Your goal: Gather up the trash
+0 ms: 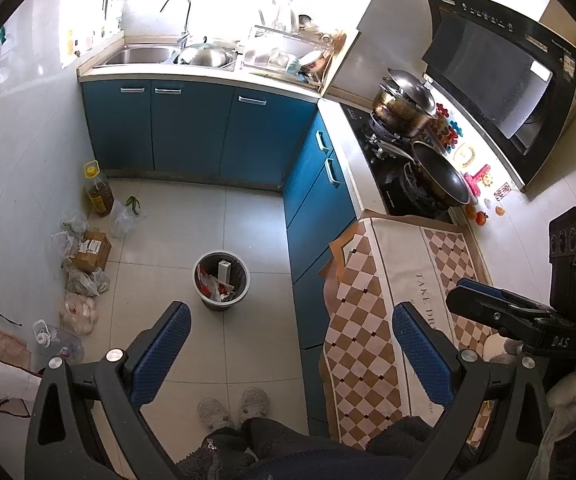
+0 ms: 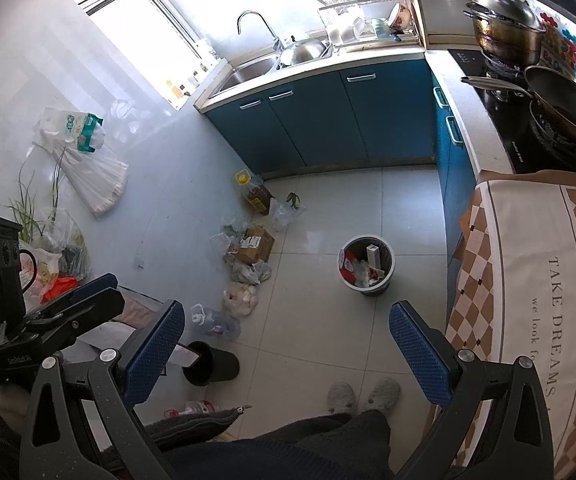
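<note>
A grey round trash bin stands on the tiled floor, holding a white box and red-and-white wrappers; it also shows in the right wrist view. My left gripper is open and empty, held high above the floor in front of the bin. My right gripper is open and empty, also high above the floor. The right gripper shows at the right edge of the left wrist view, and the left gripper at the left edge of the right wrist view.
Plastic bags, a cardboard box, an oil bottle and a clear bottle lie along the left wall. A black cup lies on its side. Blue cabinets, a sink, a stove with pots and a checkered cloth stand right. The person's slippers are below.
</note>
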{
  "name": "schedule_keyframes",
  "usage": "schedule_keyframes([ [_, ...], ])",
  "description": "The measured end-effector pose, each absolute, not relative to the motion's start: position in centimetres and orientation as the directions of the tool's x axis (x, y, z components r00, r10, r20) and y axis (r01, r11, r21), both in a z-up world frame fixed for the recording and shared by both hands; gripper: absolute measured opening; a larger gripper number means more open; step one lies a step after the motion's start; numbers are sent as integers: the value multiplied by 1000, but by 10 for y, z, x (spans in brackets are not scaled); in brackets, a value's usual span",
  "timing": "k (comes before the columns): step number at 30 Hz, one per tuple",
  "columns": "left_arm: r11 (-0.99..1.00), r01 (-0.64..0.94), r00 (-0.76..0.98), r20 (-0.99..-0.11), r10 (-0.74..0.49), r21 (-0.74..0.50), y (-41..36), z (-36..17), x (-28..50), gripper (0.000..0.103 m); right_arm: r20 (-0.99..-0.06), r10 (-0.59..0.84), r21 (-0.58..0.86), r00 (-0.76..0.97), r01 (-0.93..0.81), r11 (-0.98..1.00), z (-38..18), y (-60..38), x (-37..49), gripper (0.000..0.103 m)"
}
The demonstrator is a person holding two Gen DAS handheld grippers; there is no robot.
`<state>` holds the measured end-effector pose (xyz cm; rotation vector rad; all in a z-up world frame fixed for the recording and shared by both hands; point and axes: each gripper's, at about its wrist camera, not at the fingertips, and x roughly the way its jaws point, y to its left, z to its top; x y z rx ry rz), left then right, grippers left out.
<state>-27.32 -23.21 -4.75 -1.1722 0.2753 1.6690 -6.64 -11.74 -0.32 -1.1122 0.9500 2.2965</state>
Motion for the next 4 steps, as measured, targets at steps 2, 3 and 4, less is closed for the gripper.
schedule_keyframes([
  [2,-441,-828,6,-792,610,-347,-233,-44,-271,103,-802,71,395,-593,-616,-681,-3,-117,-66,103],
  [3,-439,-828,9,-791,612,-349,-232,-41,-270,103,-802,70,397,-594,-616,-680,-3,-118,-66,103],
  [4,-438,-829,10,-791,612,-349,-230,-39,-270,103,-802,70,397,-593,-617,-680,-3,-117,-64,103],
])
